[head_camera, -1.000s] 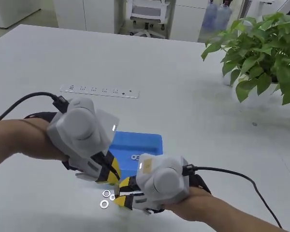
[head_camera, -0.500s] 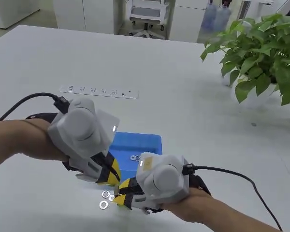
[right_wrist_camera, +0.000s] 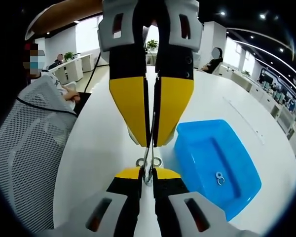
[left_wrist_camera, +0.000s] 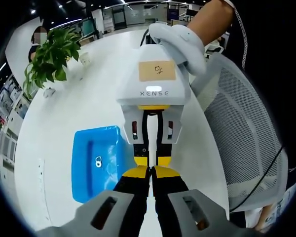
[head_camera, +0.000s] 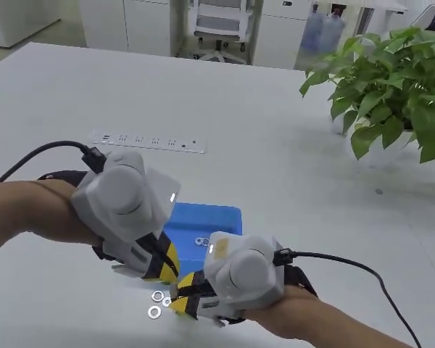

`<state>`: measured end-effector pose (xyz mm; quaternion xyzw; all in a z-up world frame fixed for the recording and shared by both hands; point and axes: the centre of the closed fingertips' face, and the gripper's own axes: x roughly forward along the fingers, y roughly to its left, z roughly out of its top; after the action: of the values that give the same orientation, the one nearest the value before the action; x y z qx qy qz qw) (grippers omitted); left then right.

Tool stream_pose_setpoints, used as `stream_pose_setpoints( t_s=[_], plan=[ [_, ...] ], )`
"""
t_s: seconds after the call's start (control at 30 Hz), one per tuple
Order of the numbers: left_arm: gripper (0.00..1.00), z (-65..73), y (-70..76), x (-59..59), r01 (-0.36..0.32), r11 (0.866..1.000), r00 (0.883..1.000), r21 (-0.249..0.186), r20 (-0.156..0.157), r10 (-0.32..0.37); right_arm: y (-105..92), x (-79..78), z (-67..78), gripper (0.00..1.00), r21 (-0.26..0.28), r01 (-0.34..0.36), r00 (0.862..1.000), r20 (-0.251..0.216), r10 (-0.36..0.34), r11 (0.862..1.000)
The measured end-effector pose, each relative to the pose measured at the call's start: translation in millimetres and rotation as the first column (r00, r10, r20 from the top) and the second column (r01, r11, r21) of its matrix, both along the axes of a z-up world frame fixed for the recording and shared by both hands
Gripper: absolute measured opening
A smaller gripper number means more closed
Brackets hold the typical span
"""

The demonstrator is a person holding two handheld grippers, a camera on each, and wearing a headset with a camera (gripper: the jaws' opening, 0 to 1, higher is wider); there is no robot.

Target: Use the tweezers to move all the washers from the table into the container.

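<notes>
White table point(head_camera: 290, 145), grippers nose to nose near me, and nothing has moved in the last second.

Closest to me, the right gripper point(right_wrist_camera: 148, 174) has its jaws pressed shut on the thin tweezers point(right_wrist_camera: 151, 126), and the left gripper point(left_wrist_camera: 150, 171) facing it is clamped on the same tweezers; only my headset view has drifted, so I judge the pickup is stalled mid-grip. Three loose washers point(head_camera: 157, 296) lie on the table just beside the jaws, none lifted that I can see, so most of the job remains. Just beyond them the blue container point(head_camera: 216, 215) holds a single washer point(head_camera: 201, 241) on its floor. Further back lie a power strip point(head_camera: 146, 140) and a potted plant point(head_camera: 391, 87).
</notes>
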<state>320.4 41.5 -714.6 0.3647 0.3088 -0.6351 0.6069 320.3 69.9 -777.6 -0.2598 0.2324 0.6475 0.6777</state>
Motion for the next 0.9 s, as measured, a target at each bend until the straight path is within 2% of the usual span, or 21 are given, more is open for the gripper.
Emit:
stream_pose_setpoints(
  t_s=[0.5,0.9],
  plan=[
    [0.06,30.2,-0.5,2.1,-0.008,1.0,1.0,0.002,0.007,0.007,-0.1,4.1,30.7,0.09,0.001,0.005,1.0,0.011,-0.005,1.0],
    [0.06,50.7,-2.1,12.5,0.004,1.0,0.999,0.006,0.041,-0.004,-1.1,19.1,49.8,0.09,0.002,0.009,0.999,0.046,-0.009,1.0]
  ],
)
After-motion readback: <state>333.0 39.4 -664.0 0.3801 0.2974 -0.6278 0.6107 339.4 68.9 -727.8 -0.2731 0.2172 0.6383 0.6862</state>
